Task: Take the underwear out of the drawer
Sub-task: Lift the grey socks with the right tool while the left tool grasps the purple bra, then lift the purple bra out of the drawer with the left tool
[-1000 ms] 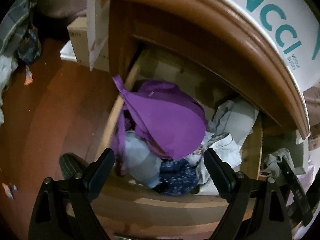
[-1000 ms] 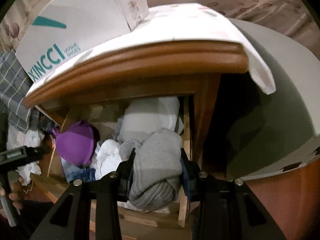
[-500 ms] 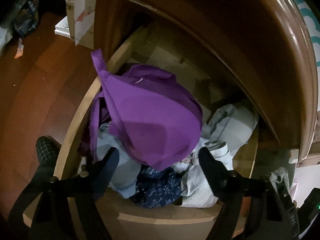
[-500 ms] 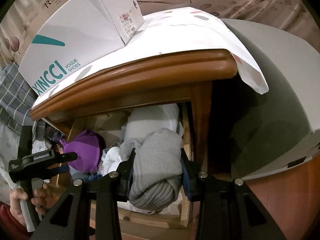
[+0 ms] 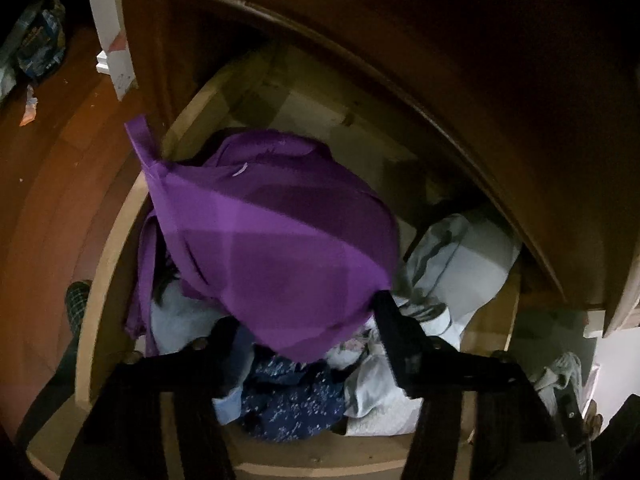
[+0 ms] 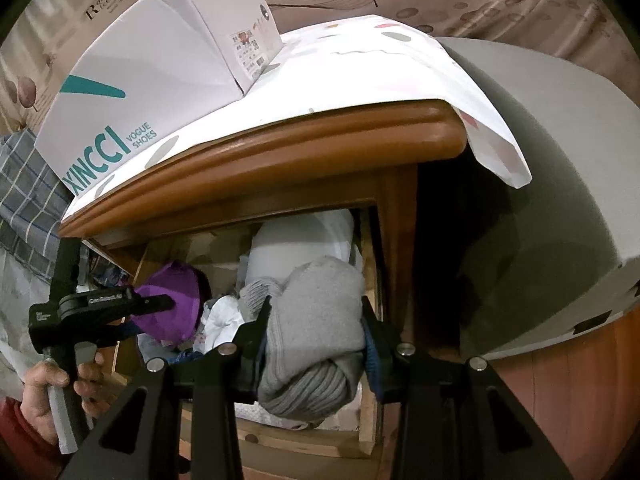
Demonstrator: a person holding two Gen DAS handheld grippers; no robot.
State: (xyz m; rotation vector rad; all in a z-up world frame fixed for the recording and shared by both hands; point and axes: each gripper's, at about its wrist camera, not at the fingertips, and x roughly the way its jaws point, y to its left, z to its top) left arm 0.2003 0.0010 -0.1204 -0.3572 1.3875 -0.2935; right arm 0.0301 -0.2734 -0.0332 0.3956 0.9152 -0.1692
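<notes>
A purple bra (image 5: 272,248) lies on top of the clothes in the open wooden drawer (image 5: 100,280). My left gripper (image 5: 304,320) is open, its fingers on either side of the bra's near edge; it also shows in the right wrist view (image 6: 160,304) reaching into the drawer at the purple bra (image 6: 176,308). My right gripper (image 6: 316,332) is shut on a rolled grey knitted garment (image 6: 316,340) and holds it above the drawer's right side (image 6: 366,432).
The drawer also holds a dark blue floral piece (image 5: 292,400), white and pale blue clothes (image 5: 460,264). The cabinet top (image 6: 280,160) overhangs the drawer and bears a white shoe box (image 6: 160,68) on a paper sheet. Wooden floor (image 5: 52,184) lies left.
My left gripper has moved forward and down into the drawer, so the purple bra now sits between its fingers. My right gripper has risen slightly, still holding the grey garment.
</notes>
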